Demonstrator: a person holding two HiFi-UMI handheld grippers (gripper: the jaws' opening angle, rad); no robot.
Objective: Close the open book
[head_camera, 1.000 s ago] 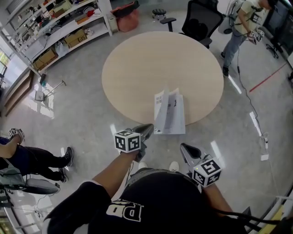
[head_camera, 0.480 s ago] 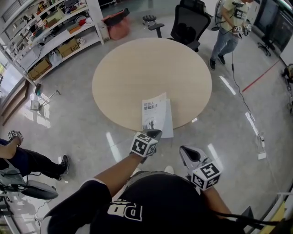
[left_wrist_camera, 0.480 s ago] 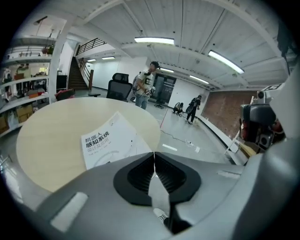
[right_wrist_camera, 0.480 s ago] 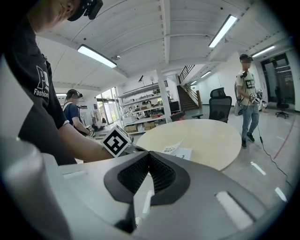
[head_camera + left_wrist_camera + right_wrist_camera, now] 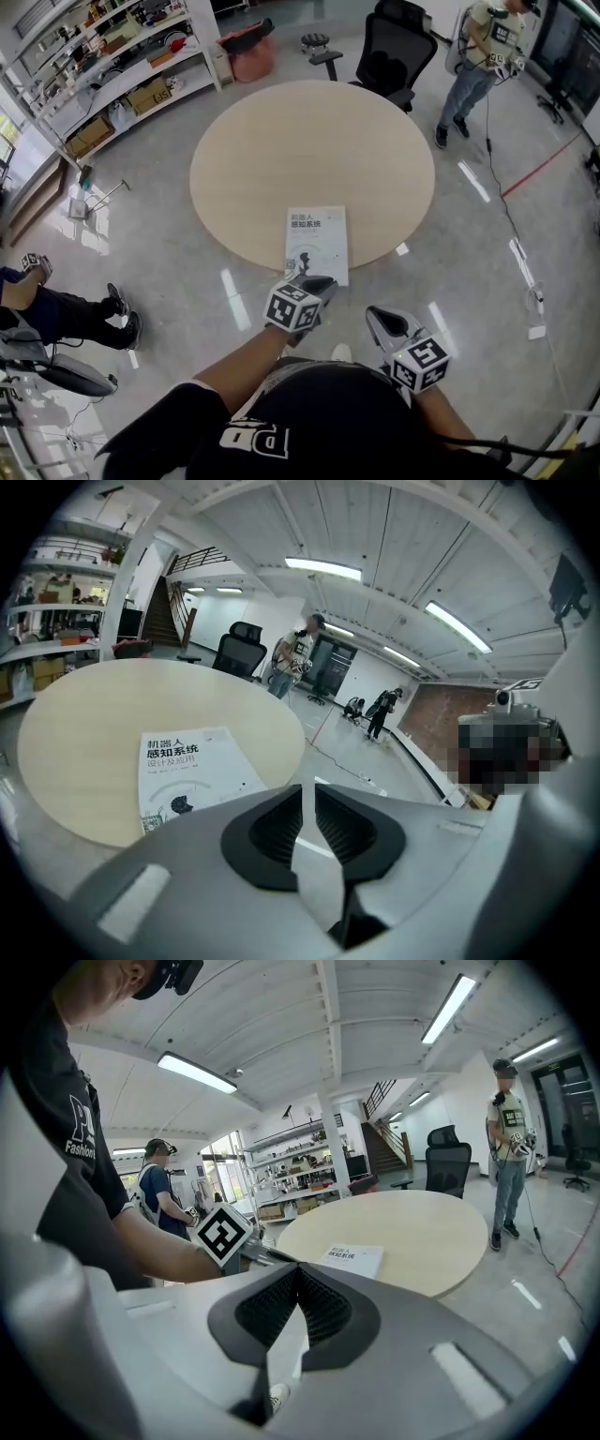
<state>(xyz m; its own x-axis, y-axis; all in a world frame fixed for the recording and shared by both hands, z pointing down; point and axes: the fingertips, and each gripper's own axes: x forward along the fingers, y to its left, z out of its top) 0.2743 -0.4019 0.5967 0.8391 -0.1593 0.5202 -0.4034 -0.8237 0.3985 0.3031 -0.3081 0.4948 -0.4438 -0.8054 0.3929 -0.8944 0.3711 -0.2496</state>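
The book (image 5: 316, 242) lies closed and flat, white cover up, at the near edge of the round beige table (image 5: 309, 141). My left gripper (image 5: 323, 281) hovers just off the book's near edge. Its jaws have just been opening and show a narrow gap with nothing between them. In the left gripper view the book (image 5: 187, 766) lies ahead to the left of the left gripper (image 5: 307, 794). My right gripper (image 5: 380, 317) hangs lower right, off the table, its jaws shut on nothing. The right gripper view shows the book (image 5: 354, 1258) beyond the right gripper (image 5: 298, 1269).
A black office chair (image 5: 398, 52) stands behind the table. Shelves (image 5: 122, 66) with boxes line the back left. One person (image 5: 483, 56) stands at the back right and another (image 5: 47, 319) sits at the left. Grey floor surrounds the table.
The book's raised pages have come down and it now lies closed, cover up. My left gripper has moved right to the book's near edge and its jaws have parted.
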